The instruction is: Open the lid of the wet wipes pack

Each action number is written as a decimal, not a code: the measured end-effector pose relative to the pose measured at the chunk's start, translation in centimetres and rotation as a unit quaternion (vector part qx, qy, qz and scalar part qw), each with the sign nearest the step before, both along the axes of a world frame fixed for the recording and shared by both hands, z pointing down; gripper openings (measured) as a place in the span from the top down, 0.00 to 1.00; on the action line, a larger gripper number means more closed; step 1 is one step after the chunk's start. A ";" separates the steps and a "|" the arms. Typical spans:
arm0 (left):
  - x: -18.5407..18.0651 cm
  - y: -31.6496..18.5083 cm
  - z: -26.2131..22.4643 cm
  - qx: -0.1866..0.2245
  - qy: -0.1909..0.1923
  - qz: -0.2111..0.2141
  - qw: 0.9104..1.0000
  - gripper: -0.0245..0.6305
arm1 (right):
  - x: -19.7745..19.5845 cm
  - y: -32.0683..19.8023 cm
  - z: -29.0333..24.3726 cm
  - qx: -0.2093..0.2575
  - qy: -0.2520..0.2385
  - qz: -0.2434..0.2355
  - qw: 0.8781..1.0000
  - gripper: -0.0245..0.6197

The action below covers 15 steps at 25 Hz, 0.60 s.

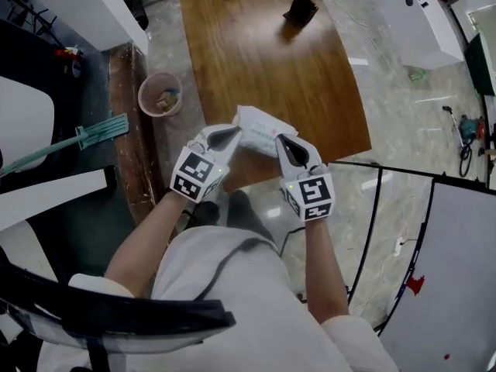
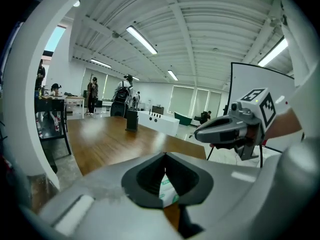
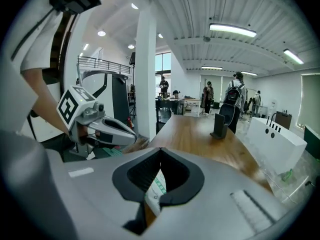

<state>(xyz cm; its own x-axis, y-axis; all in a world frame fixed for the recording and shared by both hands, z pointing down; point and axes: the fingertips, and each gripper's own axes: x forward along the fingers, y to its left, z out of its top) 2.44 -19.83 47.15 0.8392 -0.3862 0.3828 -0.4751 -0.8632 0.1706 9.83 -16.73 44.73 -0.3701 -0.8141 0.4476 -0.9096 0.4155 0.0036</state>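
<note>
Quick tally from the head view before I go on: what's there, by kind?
Grippers: 2 (left gripper, right gripper)
Wipes pack: 1
Table: 1
Black stand: 1
Waste basket: 1
Mop: 1
Total: 7

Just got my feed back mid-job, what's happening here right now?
A person holds the wet wipes pack between two hand-held grippers, over the near end of the wooden table. The left gripper has its jaws shut on the pack's left end, the right gripper on its right end. Whether it has been opened yet can't be made out.
</note>
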 end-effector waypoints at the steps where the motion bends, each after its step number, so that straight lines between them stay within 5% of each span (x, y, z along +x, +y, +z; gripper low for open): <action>1: 0.1 -0.1 0.6 0.002 -0.008 -0.001 1.000 0.95 | 0.0 -0.2 0.6 -0.005 0.006 -0.007 1.000 0.95; 15: 1.6 1.3 9.1 -0.017 -0.086 -0.014 0.996 0.95 | -0.8 -0.9 8.6 -0.085 0.080 -0.110 0.987 0.88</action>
